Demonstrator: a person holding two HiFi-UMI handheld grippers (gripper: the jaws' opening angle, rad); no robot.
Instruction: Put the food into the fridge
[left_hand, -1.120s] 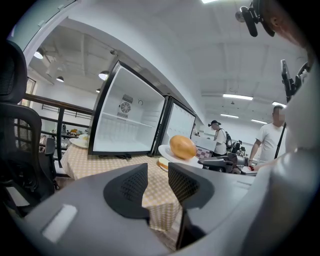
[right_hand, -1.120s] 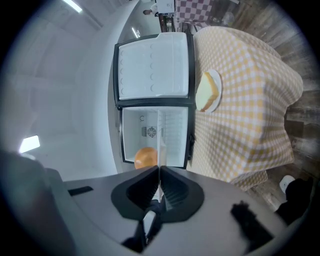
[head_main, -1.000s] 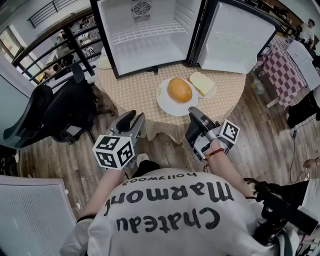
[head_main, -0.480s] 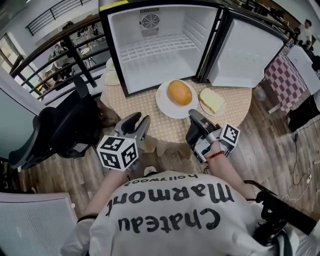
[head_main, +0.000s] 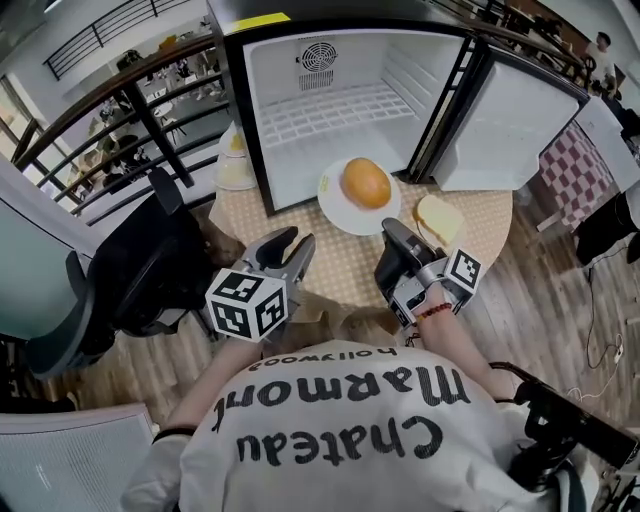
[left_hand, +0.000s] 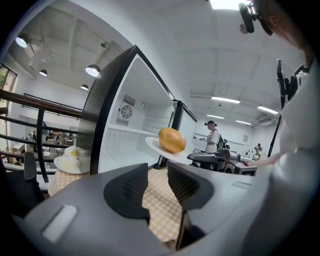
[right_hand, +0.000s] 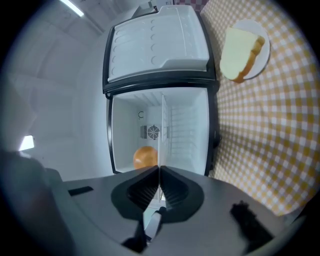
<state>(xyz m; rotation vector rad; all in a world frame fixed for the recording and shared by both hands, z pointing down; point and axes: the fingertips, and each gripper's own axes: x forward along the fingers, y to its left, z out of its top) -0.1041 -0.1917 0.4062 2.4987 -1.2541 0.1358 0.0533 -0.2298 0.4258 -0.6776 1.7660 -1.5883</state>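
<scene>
An orange bun (head_main: 366, 183) (left_hand: 171, 140) (right_hand: 145, 156) rides on a white plate (head_main: 335, 205) (left_hand: 156, 146), which hangs just in front of the open fridge (head_main: 340, 110) (right_hand: 160, 125) (left_hand: 120, 130). My right gripper (head_main: 392, 232) (right_hand: 159, 172) is shut on the plate's near rim, seen edge-on as a thin line between the jaws. My left gripper (head_main: 290, 245) (left_hand: 157, 172) is open with nothing in it, left of the plate over the checked table (head_main: 340, 265). A bread slice (head_main: 438, 218) (right_hand: 240, 47) lies on its own small plate on the table, right of the bun.
The fridge door (head_main: 510, 130) stands swung open to the right. A small plate with food (head_main: 237, 165) (left_hand: 72, 160) sits left of the fridge. A black office chair (head_main: 130, 270) is at the left by a railing. A person (left_hand: 212, 137) stands far off.
The plate with the bun has moved away from the bread slice and up to the fridge opening, carried by my right gripper. My left gripper has moved forward alongside it.
</scene>
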